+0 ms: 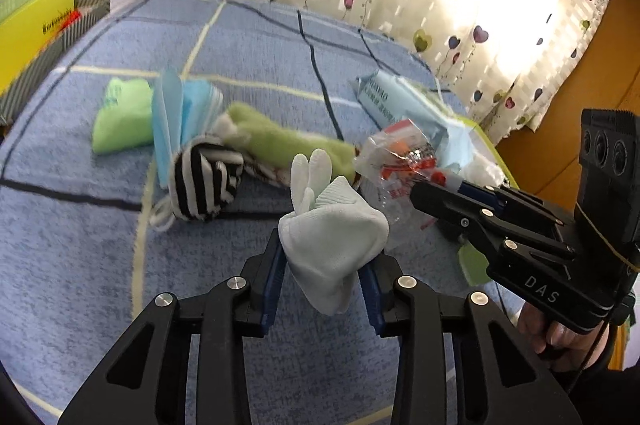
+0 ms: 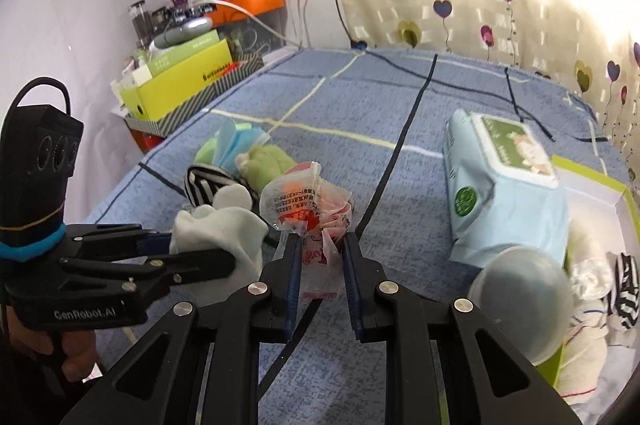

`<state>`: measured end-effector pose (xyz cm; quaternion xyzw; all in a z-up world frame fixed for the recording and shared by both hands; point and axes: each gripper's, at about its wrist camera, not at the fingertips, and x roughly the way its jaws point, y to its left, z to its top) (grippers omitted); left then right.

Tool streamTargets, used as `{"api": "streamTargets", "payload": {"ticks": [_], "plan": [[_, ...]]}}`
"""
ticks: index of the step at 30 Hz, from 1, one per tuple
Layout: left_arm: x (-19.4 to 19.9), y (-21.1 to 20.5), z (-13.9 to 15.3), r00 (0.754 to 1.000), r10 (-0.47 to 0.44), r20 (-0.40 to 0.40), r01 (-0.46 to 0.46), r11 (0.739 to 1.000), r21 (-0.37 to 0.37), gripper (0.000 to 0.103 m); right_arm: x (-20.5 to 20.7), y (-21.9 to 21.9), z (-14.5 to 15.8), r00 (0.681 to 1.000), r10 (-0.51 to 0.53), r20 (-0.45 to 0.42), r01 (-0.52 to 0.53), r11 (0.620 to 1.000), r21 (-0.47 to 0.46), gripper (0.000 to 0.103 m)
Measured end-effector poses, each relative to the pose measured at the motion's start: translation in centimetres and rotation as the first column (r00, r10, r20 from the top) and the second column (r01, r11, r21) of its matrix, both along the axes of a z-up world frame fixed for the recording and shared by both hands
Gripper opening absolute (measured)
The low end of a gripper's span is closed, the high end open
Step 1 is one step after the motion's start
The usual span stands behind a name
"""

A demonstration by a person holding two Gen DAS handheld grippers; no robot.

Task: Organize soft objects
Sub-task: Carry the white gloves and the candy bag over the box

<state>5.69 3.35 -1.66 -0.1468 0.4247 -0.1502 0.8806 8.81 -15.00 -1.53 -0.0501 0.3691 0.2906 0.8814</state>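
Both claws are carrying loads above the blue checked bed [image 1: 100, 265]. The left claw [image 1: 324, 265] is pinching a white sock [image 1: 332, 241], its jaws closed on the bunched middle, the toe ends sticking up. The right claw [image 2: 320, 257] is gripping a crinkled clear packet with orange print [image 2: 304, 209], jaws narrow around its lower part. The two loads are hanging just beside each other, not clearly touching.

Lying on the bed beyond: a striped black-and-white sock [image 1: 208, 181], a fuzzy green cloth [image 1: 280, 141], blue face masks [image 1: 180, 113], a folded light-green cloth [image 1: 120, 117].

To the right, a yellow-green-rimmed box [image 2: 592, 177] is holding a wipes pack [image 2: 504, 189], a grey ball [image 2: 520, 301] and some fabric.

Judged step: mid-transfer, items being gathered. Next move probably calls for swinging each load over the box and releasing clear of the ball; which goes first cannot be told.
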Motion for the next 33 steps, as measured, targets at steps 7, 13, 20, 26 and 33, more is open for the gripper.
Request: {"api": "streamTargets", "payload": {"ticks": [7, 13, 20, 26, 33], "plan": [[0.4, -0.6, 2.4, 0.997, -0.004, 0.074, 0.001, 0.999, 0.046, 0.036, -0.6, -1.2, 1.6, 0.999, -0.028, 0.045, 0.027, 0.999, 0.026, 0.019], [1.0, -1.8, 3.3, 0.995, -0.012, 0.099, 0.005, 0.997, 0.075, 0.036, -1.1, -2.4, 2.4, 0.996, -0.052, 0.071, 0.049, 0.998, 0.036, 0.019], [1.0, -3.2, 4.2, 0.991, -0.047, 0.126, 0.036, 0.996, 0.086, 0.036, -1.1, -4.0, 3.0, 0.993, -0.083, 0.088, 0.078, 0.996, 0.051, 0.019], [1.3, -3.8, 4.8, 0.989, -0.028, 0.142, 0.014, 0.995, 0.099, 0.036, -1.3, -5.6, 3.7, 0.988, -0.108, 0.109, 0.100, 0.993, 0.069, 0.019], [1.6, -5.0, 5.2, 0.988, -0.028, 0.149, 0.011, 0.993, 0.116, 0.036, -1.4, -7.4, 4.0, 0.983, -0.140, 0.122, 0.130, 0.988, 0.082, 0.019]]}}
